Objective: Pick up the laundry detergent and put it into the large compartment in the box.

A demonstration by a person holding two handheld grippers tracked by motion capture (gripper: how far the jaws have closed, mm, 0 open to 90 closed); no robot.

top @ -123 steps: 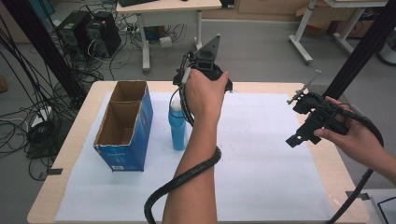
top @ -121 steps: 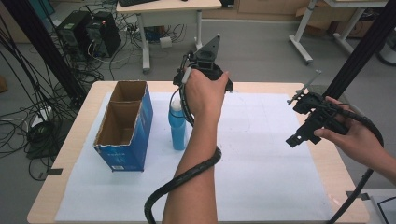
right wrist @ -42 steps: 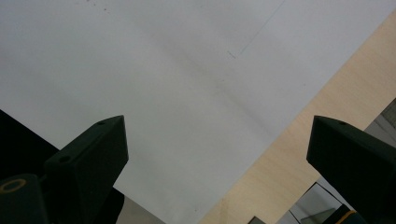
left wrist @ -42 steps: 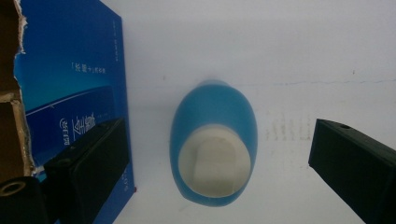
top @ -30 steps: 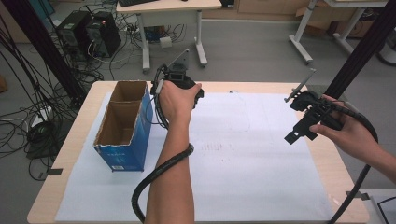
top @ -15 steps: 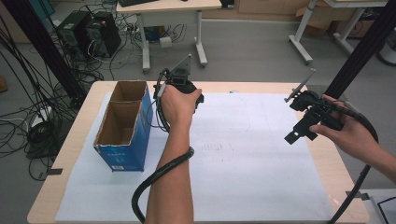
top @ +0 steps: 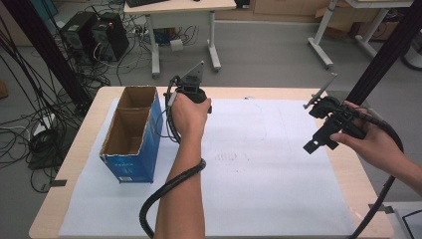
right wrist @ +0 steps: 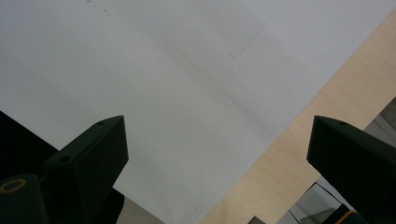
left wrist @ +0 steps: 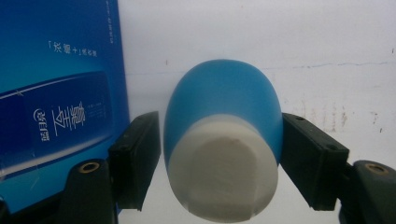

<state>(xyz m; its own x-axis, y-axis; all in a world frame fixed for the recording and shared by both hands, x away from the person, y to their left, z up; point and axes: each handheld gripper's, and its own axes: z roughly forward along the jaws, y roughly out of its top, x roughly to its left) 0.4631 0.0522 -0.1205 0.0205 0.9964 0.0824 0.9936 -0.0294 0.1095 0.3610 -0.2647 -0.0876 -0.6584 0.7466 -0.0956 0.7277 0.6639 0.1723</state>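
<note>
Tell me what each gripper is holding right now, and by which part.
The left gripper has just been closing on the blue bottle, its pads at the bottle's upper body beside the white cap. The right gripper is open and holds nothing.

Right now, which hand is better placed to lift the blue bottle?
Left. The left gripper has just been closing its jaws around the blue bottle beside the blue box. The right gripper hangs open above the table's far side.
</note>
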